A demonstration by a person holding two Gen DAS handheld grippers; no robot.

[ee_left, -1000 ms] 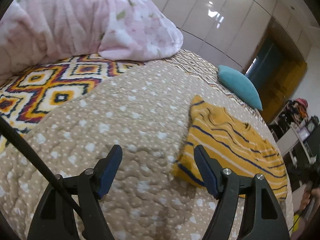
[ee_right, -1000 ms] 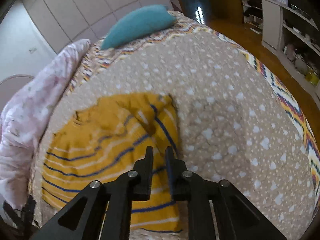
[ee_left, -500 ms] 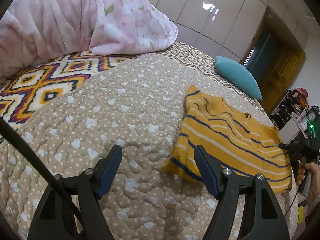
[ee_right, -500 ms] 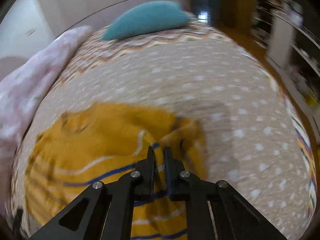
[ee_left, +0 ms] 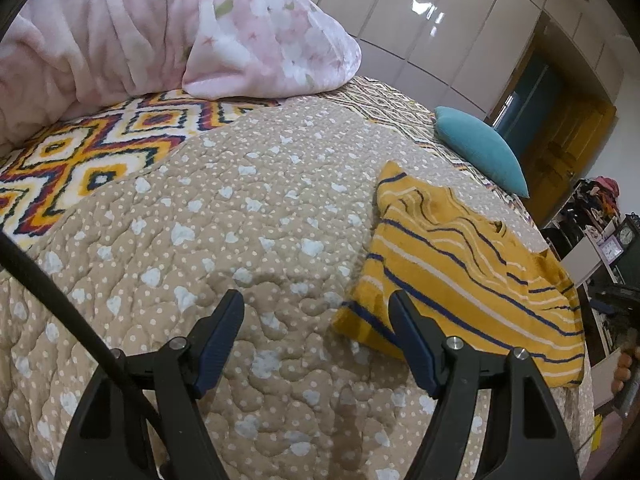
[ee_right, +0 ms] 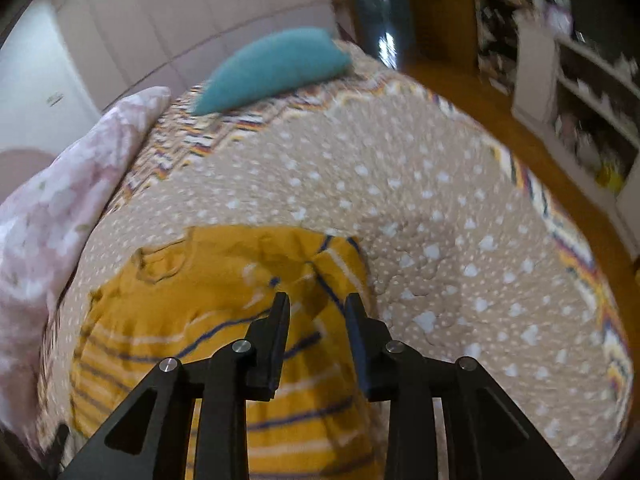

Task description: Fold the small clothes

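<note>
Nearest, the right gripper [ee_right: 316, 312] hangs over the mustard-yellow knit top with navy and white stripes [ee_right: 224, 320], its jaws just parted to a narrow gap with nothing pinched between them (the view is blurred). The left gripper [ee_left: 316, 320] stands wide and empty over the beige dotted quilt [ee_left: 208, 208], beside the top's near corner. Beyond lie a teal cushion [ee_left: 480, 148] and a pink floral blanket [ee_left: 168, 28], cut off at the frame.
</note>
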